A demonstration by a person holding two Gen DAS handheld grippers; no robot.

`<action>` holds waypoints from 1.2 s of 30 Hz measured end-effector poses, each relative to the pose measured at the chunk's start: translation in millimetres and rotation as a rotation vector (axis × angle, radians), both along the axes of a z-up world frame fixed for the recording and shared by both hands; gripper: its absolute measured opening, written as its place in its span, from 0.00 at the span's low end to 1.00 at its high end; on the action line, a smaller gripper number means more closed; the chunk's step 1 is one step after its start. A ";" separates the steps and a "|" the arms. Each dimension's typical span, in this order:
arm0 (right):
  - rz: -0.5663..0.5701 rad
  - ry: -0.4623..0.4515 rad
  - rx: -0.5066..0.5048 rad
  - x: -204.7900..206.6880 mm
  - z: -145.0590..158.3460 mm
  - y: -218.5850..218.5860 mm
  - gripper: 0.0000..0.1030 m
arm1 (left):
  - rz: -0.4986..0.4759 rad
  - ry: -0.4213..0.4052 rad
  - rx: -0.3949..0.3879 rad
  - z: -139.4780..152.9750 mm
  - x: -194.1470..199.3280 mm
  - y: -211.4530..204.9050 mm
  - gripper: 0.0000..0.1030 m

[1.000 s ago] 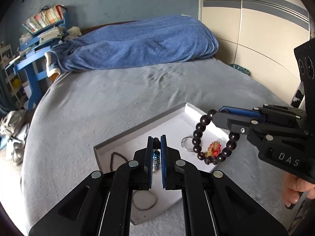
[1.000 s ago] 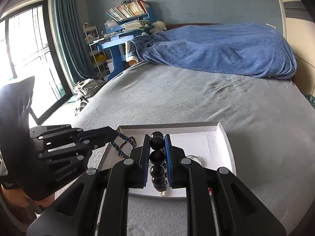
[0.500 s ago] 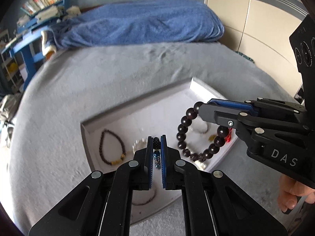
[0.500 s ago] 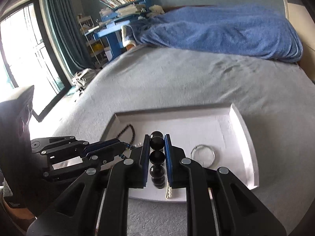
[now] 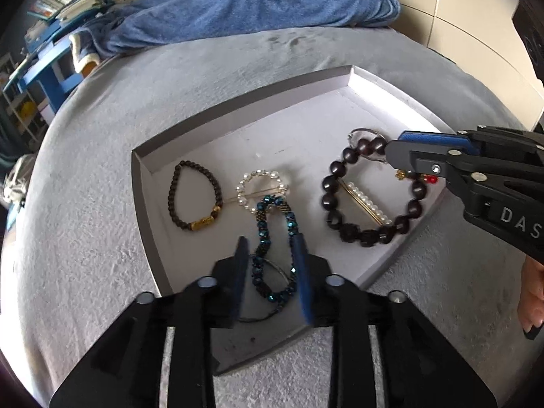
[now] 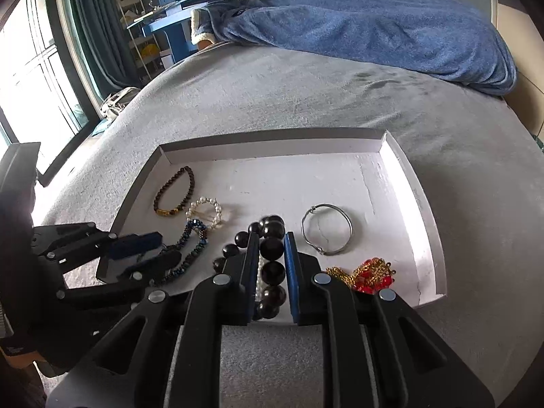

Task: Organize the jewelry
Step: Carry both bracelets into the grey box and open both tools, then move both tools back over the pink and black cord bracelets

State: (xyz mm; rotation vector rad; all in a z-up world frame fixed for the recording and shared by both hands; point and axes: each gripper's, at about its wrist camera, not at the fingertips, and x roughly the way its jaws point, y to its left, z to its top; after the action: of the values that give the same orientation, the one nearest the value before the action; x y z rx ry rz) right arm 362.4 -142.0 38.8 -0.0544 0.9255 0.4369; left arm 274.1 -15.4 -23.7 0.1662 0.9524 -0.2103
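A white tray (image 5: 210, 125) lies on the grey bed. My left gripper (image 5: 270, 248) is open, its jaws either side of a blue beaded bracelet (image 5: 272, 234) lying in the tray. My right gripper (image 6: 270, 248) is shut on a large dark bead bracelet (image 6: 272, 246), which hangs low over the tray's right part (image 5: 340, 197). In the tray also lie a small brown bracelet (image 5: 193, 200), a pearl ring bracelet (image 5: 261, 187), a pearl bar pin (image 5: 365, 202), a silver bangle (image 6: 326, 229) and a red-gold piece (image 6: 369, 273).
A blue blanket (image 6: 357, 30) lies heaped at the far side of the bed. A blue desk with books (image 6: 176, 17) and a window with curtains (image 6: 51, 51) stand to the left. A wardrobe (image 5: 476, 17) stands to the right.
My left gripper has opened and let the blue bracelet down into the tray. Both grippers have tilted down and come lower over the tray. The right gripper still holds the dark bracelet.
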 end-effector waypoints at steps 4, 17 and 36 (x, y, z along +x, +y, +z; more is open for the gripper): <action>-0.004 -0.022 0.007 -3.8 6.6 -6.2 0.32 | -0.013 -0.022 0.003 8.5 -4.6 -4.4 0.51; -0.036 -0.086 0.053 -24.8 31.2 -22.2 0.55 | -0.002 -0.104 -0.051 43.1 -31.7 8.9 0.67; -0.001 -0.137 0.086 -107.9 50.1 -26.2 0.82 | 0.054 -0.142 -0.086 57.1 -107.9 48.7 0.80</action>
State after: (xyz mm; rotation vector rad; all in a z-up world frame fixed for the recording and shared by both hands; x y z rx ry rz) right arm 254.4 -168.2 88.9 -0.0052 0.7715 0.4665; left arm 166.2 33.2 33.4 0.0750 0.8047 -0.1864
